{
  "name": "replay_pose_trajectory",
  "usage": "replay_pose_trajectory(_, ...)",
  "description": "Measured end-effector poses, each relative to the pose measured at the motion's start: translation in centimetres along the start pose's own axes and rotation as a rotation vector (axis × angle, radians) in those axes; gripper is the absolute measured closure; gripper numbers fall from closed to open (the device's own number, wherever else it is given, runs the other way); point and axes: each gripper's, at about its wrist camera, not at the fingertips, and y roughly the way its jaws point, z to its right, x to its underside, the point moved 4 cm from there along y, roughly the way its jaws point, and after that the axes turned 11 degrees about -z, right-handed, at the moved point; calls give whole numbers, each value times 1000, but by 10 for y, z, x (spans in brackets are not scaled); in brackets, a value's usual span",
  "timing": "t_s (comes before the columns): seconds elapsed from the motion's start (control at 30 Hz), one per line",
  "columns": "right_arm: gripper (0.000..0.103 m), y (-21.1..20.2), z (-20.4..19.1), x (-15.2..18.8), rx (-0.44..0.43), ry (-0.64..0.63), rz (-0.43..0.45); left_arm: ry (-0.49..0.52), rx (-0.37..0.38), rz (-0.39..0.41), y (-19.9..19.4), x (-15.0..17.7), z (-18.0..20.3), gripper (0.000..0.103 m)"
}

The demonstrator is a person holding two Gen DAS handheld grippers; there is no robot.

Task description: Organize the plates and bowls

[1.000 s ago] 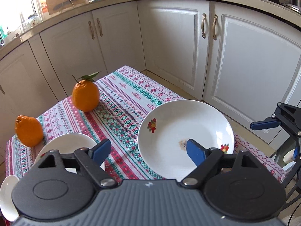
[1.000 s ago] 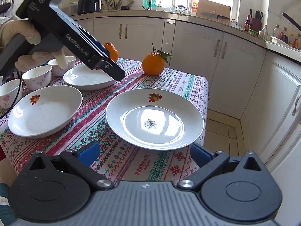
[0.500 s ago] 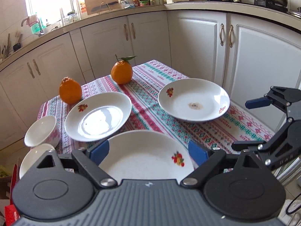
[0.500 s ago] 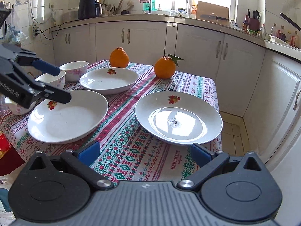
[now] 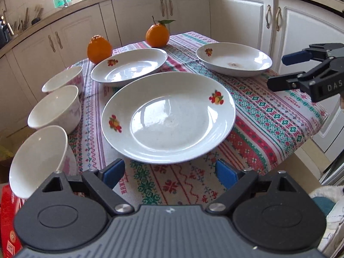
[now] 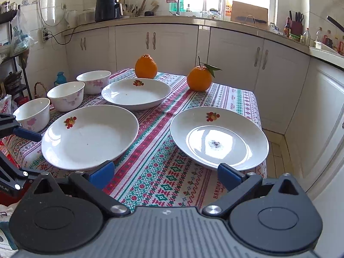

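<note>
Three white plates with fruit decals lie on the patterned tablecloth (image 6: pixel 154 150): a near-left plate (image 5: pixel 168 116) (image 6: pixel 90 137), a far plate (image 5: pixel 129 66) (image 6: pixel 136 93) and a right plate (image 5: pixel 234 59) (image 6: pixel 219 137) with a dark speck at its centre. Three white bowls with pink flowers (image 5: pixel 54 107) (image 6: pixel 65 95) line the left edge. My left gripper (image 5: pixel 169 174) (image 6: pixel 28 153) is open just short of the near-left plate's rim, with nothing between its fingers. My right gripper (image 6: pixel 165 175) (image 5: pixel 281 71) is open at the table's front edge, its right finger by the right plate.
Two oranges (image 6: pixel 146 66) (image 6: pixel 198 78) stand at the far end of the table, one with a leaf. White kitchen cabinets (image 6: pixel 236 58) wrap around behind and to the right. A red box (image 5: pixel 8 215) sits low at the left, below the nearest bowl.
My left gripper has pulled back from above the plates and sunk to the table's front-left corner, now facing the near-left plate. The right gripper shifted slightly and stays open.
</note>
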Motion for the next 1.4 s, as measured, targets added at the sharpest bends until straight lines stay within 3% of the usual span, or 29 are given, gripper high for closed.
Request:
replay_pose_trajectory(0.2,0,0,-5,-3,-8,-18,-15,-46,24,-1,12,3,-10,12)
replay_pose_trajectory(0.33,0,4,-7,-6,-42,-17,-32,-59,29,8,17,3,-15,3)
replay_pose_trajectory(0.47,0,13,-10,-10,-79,-31,-61,-87,69,6,21,3,-21,0)
replay_pose_trajectory(1.2,0,60,-40,-53,-212,-207,-124,-74,85,58,23,3,-23,0)
replay_pose_trajectory(1.4,0,69,-40,-67,-274,-230,-148,-6,68,77,19,1,-17,6)
